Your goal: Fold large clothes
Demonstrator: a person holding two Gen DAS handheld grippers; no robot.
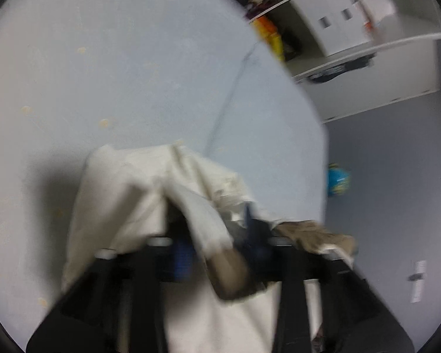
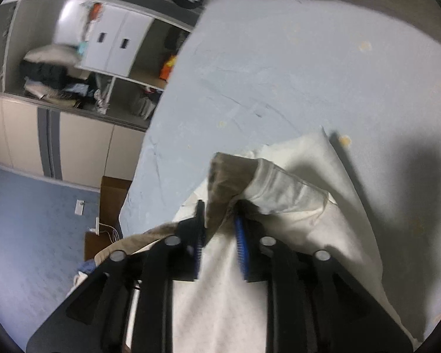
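Note:
A cream-white garment (image 1: 117, 194) with a tan-brown part (image 1: 232, 276) lies bunched on the pale blue bed sheet (image 1: 132, 73). In the blurred left wrist view, my left gripper (image 1: 213, 229) has its jaws apart, and a fold of the garment drapes loosely between them. In the right wrist view the same garment (image 2: 302, 206) spreads over the sheet (image 2: 279, 58). My right gripper (image 2: 220, 229) stands a little open. A tan fold (image 2: 223, 176) rises between its blue pads (image 2: 240, 241), which do not pinch it.
The bed edge runs diagonally, with blue floor (image 1: 397, 176) beyond it. Open wardrobe shelves (image 2: 73, 58) full of clothes stand past the bed. A cardboard box (image 2: 111, 197) and cables sit by the bed, and a blue-yellow object (image 1: 338, 179) lies on the floor.

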